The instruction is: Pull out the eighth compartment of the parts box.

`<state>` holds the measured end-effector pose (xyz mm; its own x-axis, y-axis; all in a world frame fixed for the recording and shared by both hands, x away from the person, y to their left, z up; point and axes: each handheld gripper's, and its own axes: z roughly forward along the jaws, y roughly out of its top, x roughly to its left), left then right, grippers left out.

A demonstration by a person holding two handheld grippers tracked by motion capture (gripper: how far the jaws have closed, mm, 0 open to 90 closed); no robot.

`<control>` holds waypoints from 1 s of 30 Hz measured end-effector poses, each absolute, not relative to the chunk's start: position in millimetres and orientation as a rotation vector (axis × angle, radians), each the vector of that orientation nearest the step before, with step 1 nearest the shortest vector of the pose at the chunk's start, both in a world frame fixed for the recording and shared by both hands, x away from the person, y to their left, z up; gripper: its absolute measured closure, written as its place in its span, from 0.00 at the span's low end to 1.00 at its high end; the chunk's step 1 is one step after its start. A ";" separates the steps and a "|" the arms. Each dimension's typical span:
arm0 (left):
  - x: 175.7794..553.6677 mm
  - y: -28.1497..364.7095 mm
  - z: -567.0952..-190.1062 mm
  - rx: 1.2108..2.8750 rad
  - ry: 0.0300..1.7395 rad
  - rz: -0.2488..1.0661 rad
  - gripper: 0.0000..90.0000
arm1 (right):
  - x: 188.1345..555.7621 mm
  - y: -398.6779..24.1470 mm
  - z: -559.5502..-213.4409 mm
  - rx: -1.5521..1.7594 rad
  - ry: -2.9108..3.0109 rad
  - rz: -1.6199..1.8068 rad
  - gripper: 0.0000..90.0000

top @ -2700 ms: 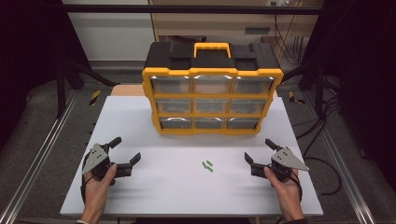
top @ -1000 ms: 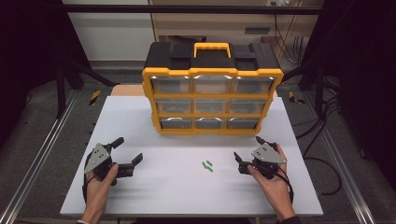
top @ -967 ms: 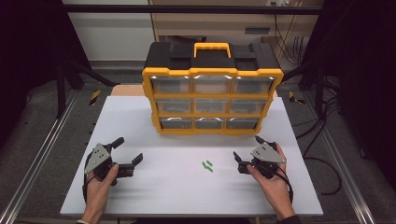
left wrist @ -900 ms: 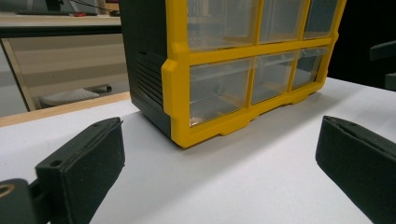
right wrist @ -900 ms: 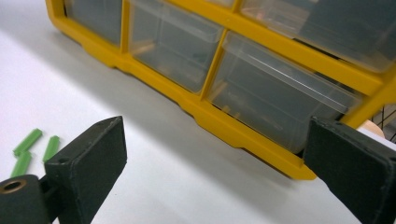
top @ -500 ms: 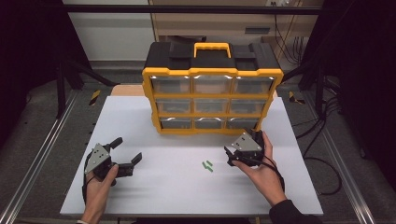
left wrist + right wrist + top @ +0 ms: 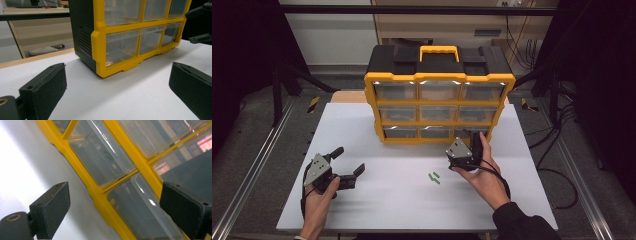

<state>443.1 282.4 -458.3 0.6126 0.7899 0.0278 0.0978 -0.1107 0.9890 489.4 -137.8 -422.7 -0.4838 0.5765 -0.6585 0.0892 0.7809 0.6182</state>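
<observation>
A yellow and black organizer [image 7: 439, 95] with three rows of clear drawers stands at the back middle of the white table [image 7: 377, 210]. My right gripper [image 7: 469, 136] is open, its jaws right in front of the bottom right drawer [image 7: 472, 131], and holds nothing. In the right gripper view the wide-apart pads [image 7: 51, 208] frame the tilted bottom-row drawers [image 7: 140, 212] at close range. My left gripper [image 7: 348, 160] rests open at the front left of the table. Its empty jaws [image 7: 117, 87] point toward the organizer's left corner [image 7: 100, 50].
Two small green pieces [image 7: 434, 177] lie on the table between the grippers, in front of the organizer. A black and yellow carry handle [image 7: 439, 51] sits on top of the box. Metal rails [image 7: 257, 165] run along both sides of the table.
My right gripper has travelled from the table's front right, forward and left, up to the organizer's bottom right drawer. The left gripper stayed where it was.
</observation>
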 end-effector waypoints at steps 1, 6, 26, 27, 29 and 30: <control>443.1 282.4 -458.3 1.596 0.758 0.694 0.01 | 489.2 -133.9 -424.1 0.524 2.005 0.681 0.11; 443.1 284.0 -459.3 1.593 0.765 0.688 0.01 | 491.1 -130.0 -421.4 0.434 1.991 0.588 0.12; 442.7 282.2 -458.4 1.604 0.759 0.697 0.01 | 495.1 -112.7 -435.1 0.332 1.933 0.426 0.19; 442.7 282.0 -458.3 1.603 0.758 0.697 0.01 | 495.5 -111.5 -436.3 0.338 1.930 0.438 0.19; 442.5 281.4 -458.1 1.608 0.754 0.700 0.01 | 495.9 -110.4 -437.2 0.322 1.926 0.427 0.20; 442.5 281.0 -458.2 1.612 0.752 0.701 0.01 | 496.2 -110.6 -437.0 0.304 1.920 0.417 0.21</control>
<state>442.5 281.0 -458.2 0.6137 0.7884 0.0418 0.0970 -0.1278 0.9871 496.2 -110.6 -437.0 -0.3726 0.3991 -0.8378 0.0160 0.9054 0.4242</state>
